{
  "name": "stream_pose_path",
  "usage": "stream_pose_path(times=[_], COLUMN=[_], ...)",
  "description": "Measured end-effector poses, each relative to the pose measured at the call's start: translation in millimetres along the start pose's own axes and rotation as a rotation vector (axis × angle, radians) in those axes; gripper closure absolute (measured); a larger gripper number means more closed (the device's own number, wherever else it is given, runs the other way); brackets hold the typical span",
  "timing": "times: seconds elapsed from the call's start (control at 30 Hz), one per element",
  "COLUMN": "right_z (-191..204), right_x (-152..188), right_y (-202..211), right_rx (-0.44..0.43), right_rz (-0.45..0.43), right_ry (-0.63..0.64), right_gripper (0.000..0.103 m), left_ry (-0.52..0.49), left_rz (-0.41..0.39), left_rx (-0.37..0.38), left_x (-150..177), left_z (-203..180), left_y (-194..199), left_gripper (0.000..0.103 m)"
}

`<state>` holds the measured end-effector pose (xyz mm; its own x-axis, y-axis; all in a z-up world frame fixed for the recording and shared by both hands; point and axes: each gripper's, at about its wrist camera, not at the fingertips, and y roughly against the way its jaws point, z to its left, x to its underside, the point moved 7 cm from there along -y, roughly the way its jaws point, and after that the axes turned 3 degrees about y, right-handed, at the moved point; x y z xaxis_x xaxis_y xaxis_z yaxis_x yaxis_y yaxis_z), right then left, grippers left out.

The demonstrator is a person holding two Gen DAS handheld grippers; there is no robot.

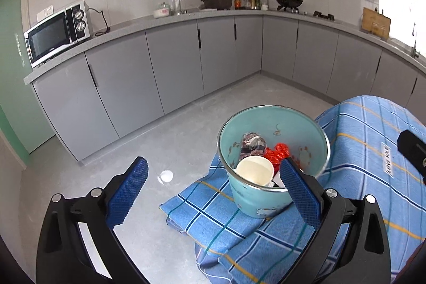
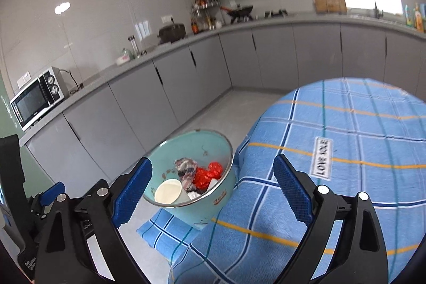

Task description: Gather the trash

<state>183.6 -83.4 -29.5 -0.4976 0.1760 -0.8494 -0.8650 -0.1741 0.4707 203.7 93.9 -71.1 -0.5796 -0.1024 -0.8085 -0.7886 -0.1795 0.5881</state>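
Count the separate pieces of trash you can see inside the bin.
4 visible in the mint bin: a white paper cup at the near side, a crumpled patterned wrapper behind it, a red crumpled bag right of that, and a white scrap beside it. More may lie underneath.

My left tool [image 1: 214, 178] hangs over the floor [image 1: 170, 140], its right finger [image 1: 299, 188] in front of the bin's [image 1: 306, 129] near rim. The bin stands on the floor, on the cloth's [image 1: 221, 220] spilled edge, just left of the cloth-draped table [image 2: 359, 129]. In the bin, a cup [image 1: 255, 170] lies nearest me, a wrapper [image 1: 277, 153] behind it to the right, a crumpled wad [image 1: 251, 144] behind it to the left. My right tool [image 2: 213, 178] hovers over the table's edge, the bin to its left. The counter [image 1: 127, 31] runs along the far walls, with a microwave [image 1: 57, 32] at its left end, a pot [image 1: 217, 0] further right, then a wok [image 1: 289, 1] on the stove.
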Motion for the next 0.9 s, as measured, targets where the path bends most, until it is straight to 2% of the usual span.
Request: stream_pose_path(times=[0.47,0.67,0.9], right_z=[21.8,29.2,30.6], right_x=[-10.2,-13.8,-13.6], right_y=[91.2,111.1,116.1], right_rx=[0.017,0.015,0.014], right_rz=[-0.177,-0.216,-0.217], right_ry=[0.047,0.052,0.039], right_gripper=[0.008,0.007,0.007], left_ry=[0.013,0.022,0.007], left_rz=[-0.143,-0.171,-0.192], left_rx=[0.046,0.05,0.065], left_x=[-2.4,-3.0,-3.6], left_z=[13.9,22.6,19.6], left_y=[87.6,106.8,116.6], left_gripper=[0.006,0.006,0.006])
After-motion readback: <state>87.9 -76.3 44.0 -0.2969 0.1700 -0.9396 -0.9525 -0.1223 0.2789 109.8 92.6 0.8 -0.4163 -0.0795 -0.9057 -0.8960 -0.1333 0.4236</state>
